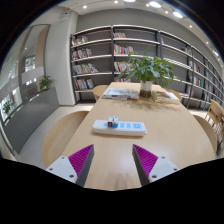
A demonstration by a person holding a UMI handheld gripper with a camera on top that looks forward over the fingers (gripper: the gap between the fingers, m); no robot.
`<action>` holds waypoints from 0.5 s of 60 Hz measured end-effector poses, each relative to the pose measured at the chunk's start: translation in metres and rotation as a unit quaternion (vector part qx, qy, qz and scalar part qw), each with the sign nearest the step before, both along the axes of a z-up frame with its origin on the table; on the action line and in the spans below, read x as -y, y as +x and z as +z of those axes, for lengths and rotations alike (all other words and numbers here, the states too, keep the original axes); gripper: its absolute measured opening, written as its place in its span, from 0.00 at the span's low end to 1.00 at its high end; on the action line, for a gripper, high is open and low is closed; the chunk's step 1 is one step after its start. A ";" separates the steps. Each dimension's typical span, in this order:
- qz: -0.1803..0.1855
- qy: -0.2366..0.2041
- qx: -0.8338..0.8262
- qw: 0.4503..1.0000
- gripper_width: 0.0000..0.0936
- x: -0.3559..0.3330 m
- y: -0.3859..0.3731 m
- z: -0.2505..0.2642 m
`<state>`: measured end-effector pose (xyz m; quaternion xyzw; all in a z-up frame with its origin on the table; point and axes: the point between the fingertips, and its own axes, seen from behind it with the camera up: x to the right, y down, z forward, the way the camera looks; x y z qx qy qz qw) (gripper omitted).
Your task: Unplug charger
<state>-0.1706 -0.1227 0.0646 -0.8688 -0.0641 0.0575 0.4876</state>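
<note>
A white power strip (119,127) lies flat on the light wooden table (120,150), with a small plug or charger (113,122) standing in it near its left end. My gripper (113,162) is above the table, some way short of the strip. Its fingers (76,160) with magenta pads are spread wide apart and nothing is between them. The strip is beyond the fingertips, roughly centred between them.
A potted green plant (148,70) stands further back on the table, with papers (120,94) to its left. Chairs (213,118) stand at the table's right side. Bookshelves (115,55) line the back wall. Open floor (30,115) lies to the left.
</note>
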 end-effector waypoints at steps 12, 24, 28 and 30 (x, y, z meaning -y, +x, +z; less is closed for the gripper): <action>-0.013 0.006 0.004 1.000 0.75 -0.100 -0.020 -0.007; -0.018 -0.029 0.010 0.999 0.39 -0.148 -0.026 -0.036; -0.032 -0.028 0.008 0.999 0.29 -0.150 -0.022 -0.038; -0.034 -0.028 0.002 0.999 0.26 -0.150 -0.021 -0.038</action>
